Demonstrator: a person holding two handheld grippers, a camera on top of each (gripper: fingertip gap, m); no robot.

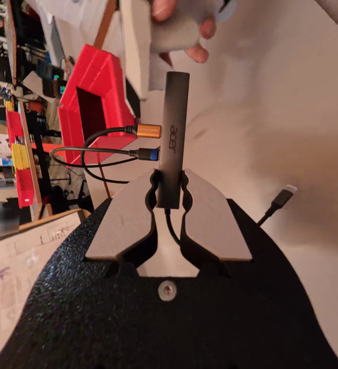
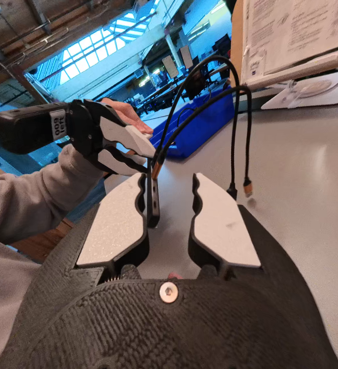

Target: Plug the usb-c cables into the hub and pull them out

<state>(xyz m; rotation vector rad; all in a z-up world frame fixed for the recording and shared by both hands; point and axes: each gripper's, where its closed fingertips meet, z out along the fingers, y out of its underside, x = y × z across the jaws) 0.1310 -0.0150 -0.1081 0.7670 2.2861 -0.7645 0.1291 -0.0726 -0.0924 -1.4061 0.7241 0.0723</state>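
Observation:
My left gripper [image 1: 170, 173] is shut on the lower end of a dark grey hub [image 1: 174, 129] and holds it up off the table. An orange plug [image 1: 149, 130] and a black plug with a blue ring [image 1: 149, 154] sit in ports on the hub's side. In the right wrist view the hub [image 2: 153, 201] shows edge-on between the open fingers of my right gripper [image 2: 169, 177], close to its left finger. The left gripper [image 2: 144, 157] shows farther off there. The cables arch up, and their free ends, a black plug [image 2: 232, 189] and an orange plug [image 2: 247, 186], hang above the table.
The hub's own lead ends in a plug [image 1: 283, 196] hanging loose. A red bin [image 1: 96, 103] and a blue bin [image 2: 194, 127] stand on the grey table [image 2: 283, 179]. A board with papers [image 2: 293, 36] stands at the back right. A hand in a grey sleeve [image 1: 176, 30] is beyond the hub. The left gripper's tips are roughly 7 cm from the right gripper's.

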